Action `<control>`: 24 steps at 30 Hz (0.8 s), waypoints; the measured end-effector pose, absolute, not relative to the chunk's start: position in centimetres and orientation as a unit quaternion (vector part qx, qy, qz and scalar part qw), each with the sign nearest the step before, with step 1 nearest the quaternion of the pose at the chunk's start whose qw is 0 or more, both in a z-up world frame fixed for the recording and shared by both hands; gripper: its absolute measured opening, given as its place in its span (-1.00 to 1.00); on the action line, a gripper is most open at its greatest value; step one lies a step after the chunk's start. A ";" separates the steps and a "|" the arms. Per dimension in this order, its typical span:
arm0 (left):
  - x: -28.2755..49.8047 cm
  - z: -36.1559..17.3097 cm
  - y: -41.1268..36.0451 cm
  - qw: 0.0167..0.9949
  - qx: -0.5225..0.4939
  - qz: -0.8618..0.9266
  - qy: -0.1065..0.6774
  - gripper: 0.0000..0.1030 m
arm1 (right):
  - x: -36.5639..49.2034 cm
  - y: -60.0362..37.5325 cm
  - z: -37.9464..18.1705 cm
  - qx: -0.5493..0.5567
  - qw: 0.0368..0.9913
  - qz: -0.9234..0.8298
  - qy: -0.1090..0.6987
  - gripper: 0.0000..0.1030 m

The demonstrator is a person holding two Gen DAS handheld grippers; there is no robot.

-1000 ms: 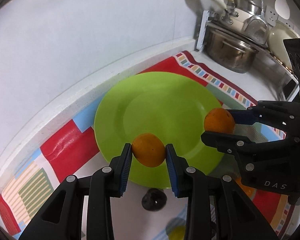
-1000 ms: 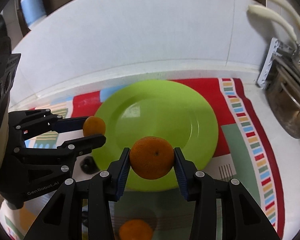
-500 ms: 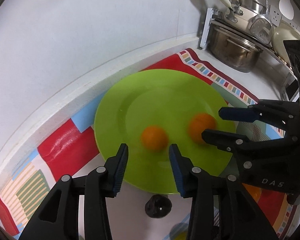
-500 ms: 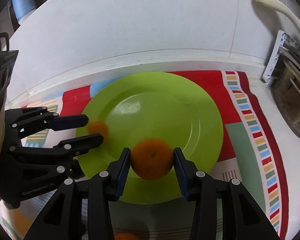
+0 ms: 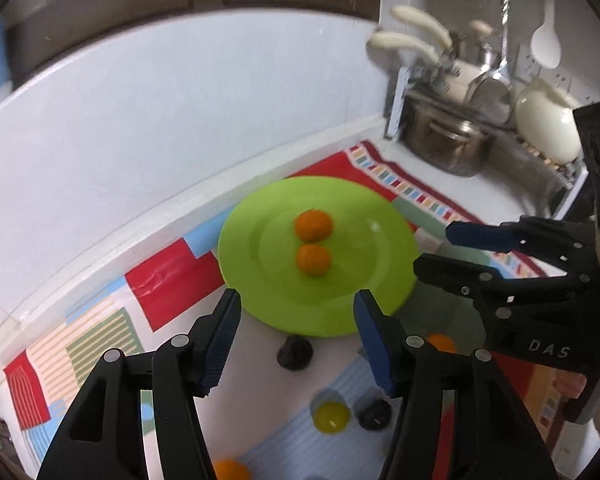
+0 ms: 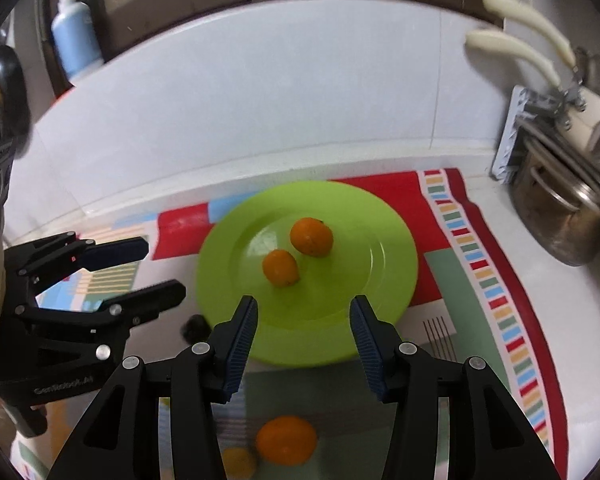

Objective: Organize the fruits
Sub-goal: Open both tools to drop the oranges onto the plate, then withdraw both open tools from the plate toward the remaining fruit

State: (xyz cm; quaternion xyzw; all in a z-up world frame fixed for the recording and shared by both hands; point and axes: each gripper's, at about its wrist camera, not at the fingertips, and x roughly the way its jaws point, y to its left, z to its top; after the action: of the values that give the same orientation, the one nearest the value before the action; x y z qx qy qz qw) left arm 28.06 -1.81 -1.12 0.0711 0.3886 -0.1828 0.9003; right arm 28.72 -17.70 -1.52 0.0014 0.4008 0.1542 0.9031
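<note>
In the left wrist view an orange [image 5: 230,470] at six o'clock is cut off by the bottom edge, another orange [image 5: 440,343] sits half hidden behind the left gripper's finger [image 5: 380,340], and the dark fruits [image 5: 295,354] are too blurred to name.

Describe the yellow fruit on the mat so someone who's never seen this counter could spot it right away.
Find the green plate on the patterned mat. On the near side of the plate, between the left gripper's fingers, lies the yellow fruit beside a dark fruit. It is the only yellow one; the others are orange or dark.
</note>
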 end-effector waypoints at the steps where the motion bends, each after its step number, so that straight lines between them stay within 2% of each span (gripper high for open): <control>1: 27.4 -0.6 -1.7 0.904 0.071 -0.181 0.382 0.22 | 28.0 -17.6 -1.0 0.001 0.905 0.155 0.395 -0.05; 13: 19.2 2.8 0.4 0.929 0.069 -0.153 0.331 0.67 | 20.3 -15.6 2.7 -0.009 0.926 0.162 0.341 -0.05; 24: 13.7 2.2 1.9 0.935 0.080 -0.136 0.317 0.71 | 15.5 -14.1 2.1 -0.010 0.924 0.177 0.339 -0.05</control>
State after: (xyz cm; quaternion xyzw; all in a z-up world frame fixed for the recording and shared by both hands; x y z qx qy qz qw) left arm 13.74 1.93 2.21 0.0801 0.3169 -0.1362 0.9352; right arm 15.54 -14.10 2.07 -0.0103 0.3391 0.1772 0.9239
